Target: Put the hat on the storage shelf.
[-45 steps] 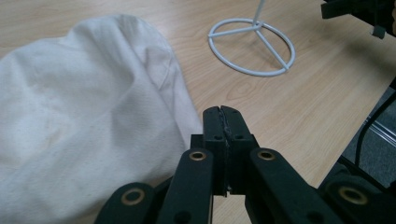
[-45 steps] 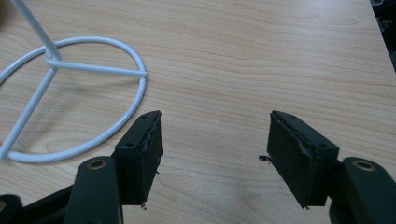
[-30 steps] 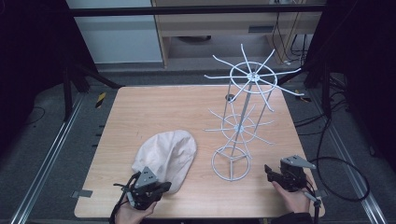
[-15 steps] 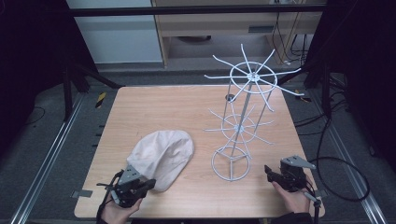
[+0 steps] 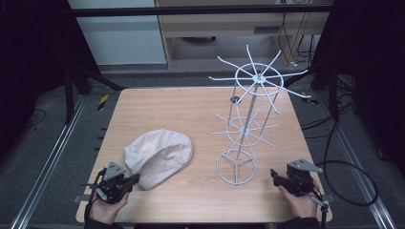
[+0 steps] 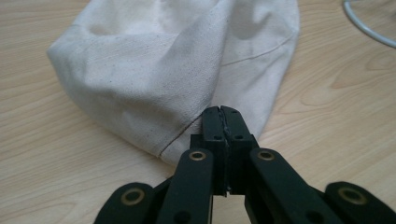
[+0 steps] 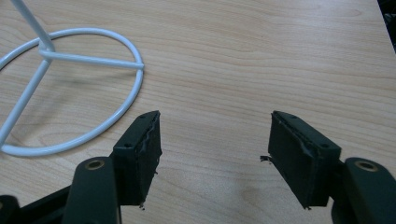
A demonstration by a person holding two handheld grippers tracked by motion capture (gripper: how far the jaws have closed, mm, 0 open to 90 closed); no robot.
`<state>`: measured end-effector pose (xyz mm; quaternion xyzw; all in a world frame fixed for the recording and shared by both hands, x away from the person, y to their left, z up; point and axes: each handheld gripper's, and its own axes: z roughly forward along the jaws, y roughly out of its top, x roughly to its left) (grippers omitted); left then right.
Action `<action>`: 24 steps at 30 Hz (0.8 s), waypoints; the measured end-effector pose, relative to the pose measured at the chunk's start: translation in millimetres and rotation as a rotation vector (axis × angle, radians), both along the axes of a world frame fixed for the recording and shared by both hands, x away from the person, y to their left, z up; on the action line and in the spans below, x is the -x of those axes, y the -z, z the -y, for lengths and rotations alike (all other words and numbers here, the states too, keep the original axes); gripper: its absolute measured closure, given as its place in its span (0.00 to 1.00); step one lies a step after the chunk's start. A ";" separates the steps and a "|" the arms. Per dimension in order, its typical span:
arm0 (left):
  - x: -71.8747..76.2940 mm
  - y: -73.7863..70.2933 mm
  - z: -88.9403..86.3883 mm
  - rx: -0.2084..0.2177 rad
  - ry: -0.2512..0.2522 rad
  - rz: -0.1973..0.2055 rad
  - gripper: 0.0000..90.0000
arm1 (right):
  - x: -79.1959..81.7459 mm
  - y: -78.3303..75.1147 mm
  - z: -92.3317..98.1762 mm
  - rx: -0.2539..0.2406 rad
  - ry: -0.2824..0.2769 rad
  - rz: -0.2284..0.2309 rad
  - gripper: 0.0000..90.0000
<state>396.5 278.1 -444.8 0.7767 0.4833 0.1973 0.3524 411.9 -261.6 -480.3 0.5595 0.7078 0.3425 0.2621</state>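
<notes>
A cream cloth cap [image 5: 160,155] lies flat on the wooden table [image 5: 167,109], left of centre near the front. My left gripper [image 5: 136,179] is at the cap's near-left rim. In the left gripper view its jaws are pressed together [image 6: 220,112] right on the hem of the cap [image 6: 173,70], pinching the fabric edge. A white wire hat stand [image 5: 248,119] with two tiers of spokes rises at the right on a ring base [image 7: 88,59]. My right gripper [image 5: 274,175] rests low at the front right, open [image 7: 215,140], a short way right of that base.
The stand's upper spokes [image 5: 260,76] spread wide above the table's right half. A small dark hole [image 5: 234,99] sits in the tabletop at the back. Metal frame rails run along both sides on the floor, and cables trail at the right.
My left gripper has moved left and slightly toward the front edge, and the cap has slid left with it. The right gripper has stayed still.
</notes>
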 end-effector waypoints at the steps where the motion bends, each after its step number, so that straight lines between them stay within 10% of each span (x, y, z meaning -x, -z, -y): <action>1: -0.8 0.3 -0.9 -0.004 -0.007 0.000 1.00 | 0.0 0.0 0.0 0.000 0.000 0.000 0.39; 17: -8.4 -22.6 8.2 0.022 -0.025 0.104 1.00 | -0.6 0.8 -0.1 -0.010 0.003 0.002 0.38; 24: -52.0 -39.1 51.8 0.023 -0.007 0.140 1.00 | -0.2 1.5 0.8 -0.016 0.004 0.007 0.38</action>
